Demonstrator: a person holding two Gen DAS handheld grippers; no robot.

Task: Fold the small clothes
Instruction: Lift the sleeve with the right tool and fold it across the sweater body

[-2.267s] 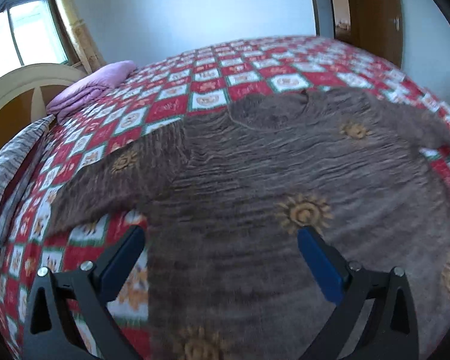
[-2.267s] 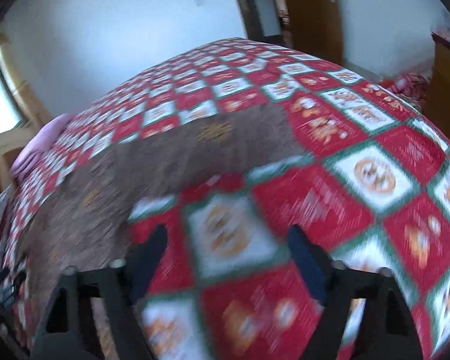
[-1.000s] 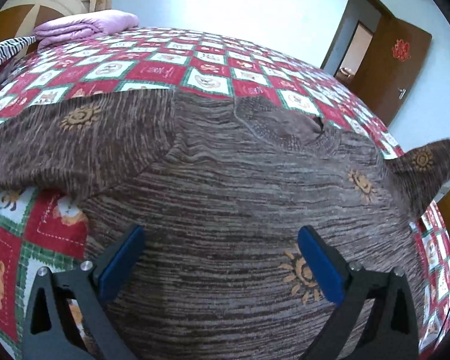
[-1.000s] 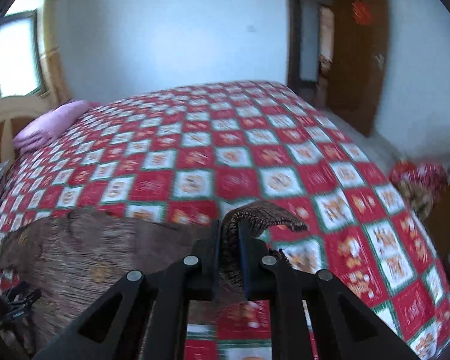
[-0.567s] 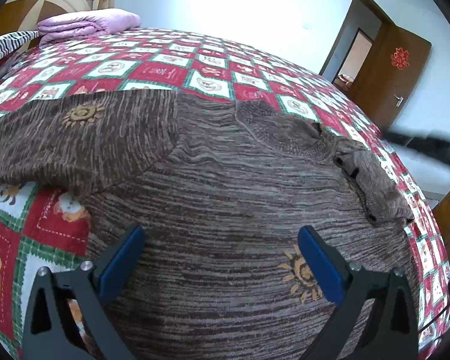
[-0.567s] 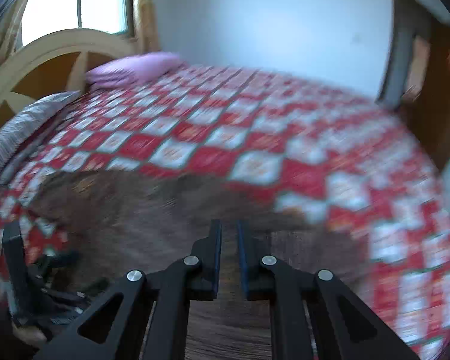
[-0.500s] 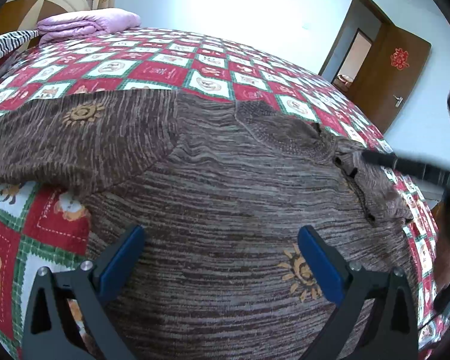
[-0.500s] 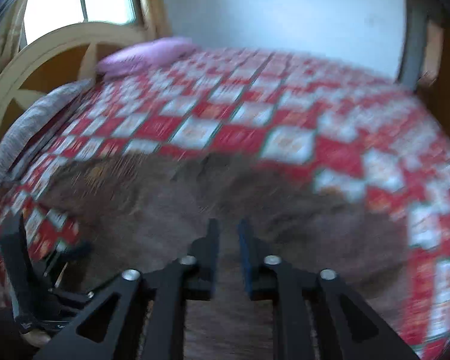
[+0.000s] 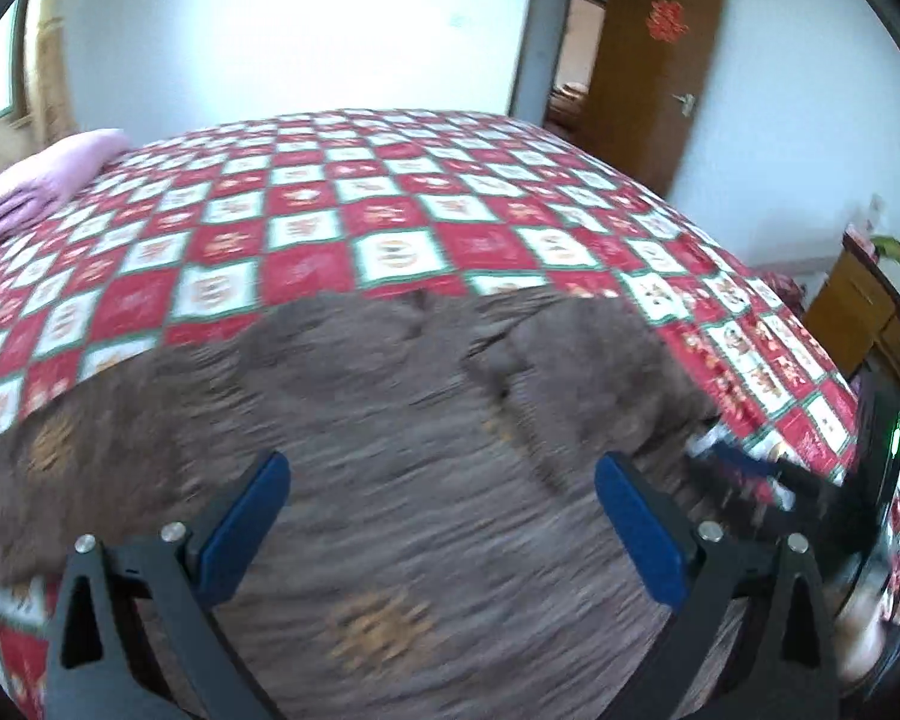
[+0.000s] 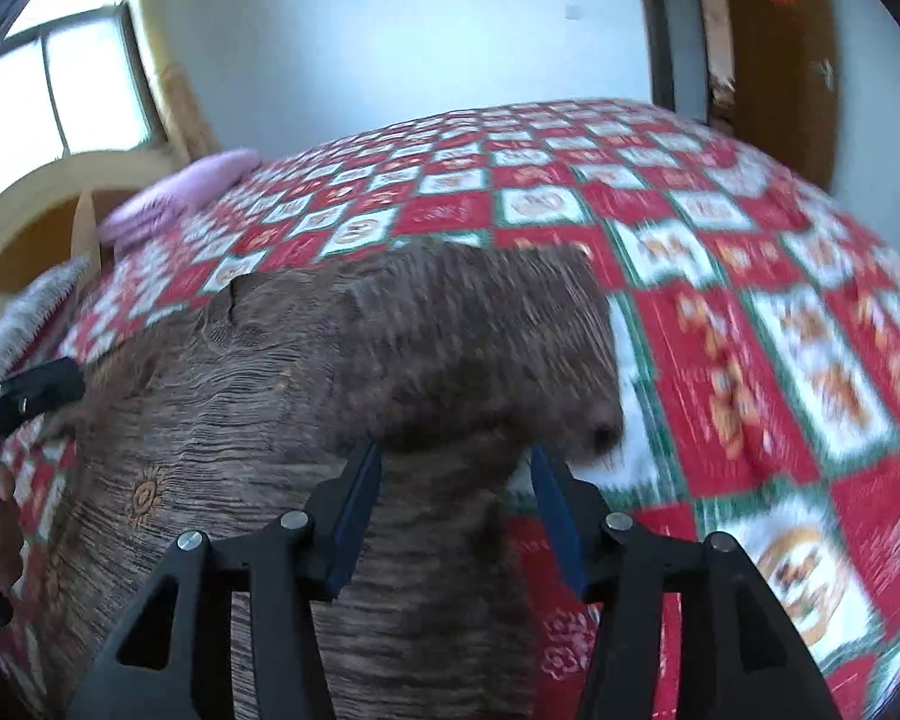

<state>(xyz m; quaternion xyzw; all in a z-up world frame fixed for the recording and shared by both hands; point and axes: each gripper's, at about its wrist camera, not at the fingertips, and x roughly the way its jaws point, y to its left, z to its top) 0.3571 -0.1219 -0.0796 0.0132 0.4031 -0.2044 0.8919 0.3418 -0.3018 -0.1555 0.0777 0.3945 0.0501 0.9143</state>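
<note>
A brown knitted sweater with orange sun motifs [image 9: 390, 480] lies flat on the bed's red-and-white checked quilt [image 9: 390, 204]. One sleeve [image 10: 480, 348] is folded across its body. The right tongs [image 10: 456, 510] are opening, with that sleeve's edge between the pads, unclamped. The left tongs [image 9: 438, 528] stand wide apart above the sweater, holding nothing.

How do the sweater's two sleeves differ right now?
The right sleeve is folded inward and lies on top of the brown sweater; the left sleeve lies spread out to the side, over the checked bedspread. The right sleeve lies just ahead of the right gripper, whose jaws are opening with no cloth pinched; the left sleeve has no gripper at it. Both are the same brown knit.
</note>
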